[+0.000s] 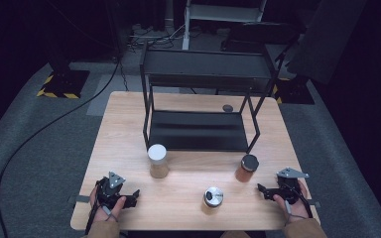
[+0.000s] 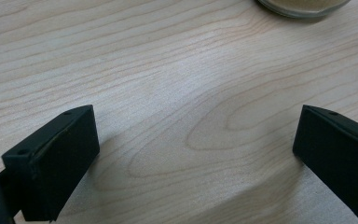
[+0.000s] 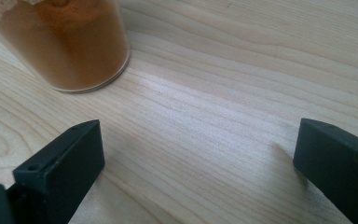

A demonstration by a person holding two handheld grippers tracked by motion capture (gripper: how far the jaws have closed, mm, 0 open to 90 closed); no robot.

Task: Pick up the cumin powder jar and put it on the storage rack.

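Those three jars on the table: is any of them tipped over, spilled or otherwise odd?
Nothing stands out. The white-lidded jar, the black-lidded jar of orange-brown powder and the silver-lidded jar all stand upright on the wooden table, lids on, no spill. Both grippers rest open at the near edge.

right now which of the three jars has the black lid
The glass jar of orange-brown powder, nearest the right claw. The other two wear a white lid and a silver lid.

No legible text, label, brand, number or sign appears on any jar, on the desk, or on the rack.
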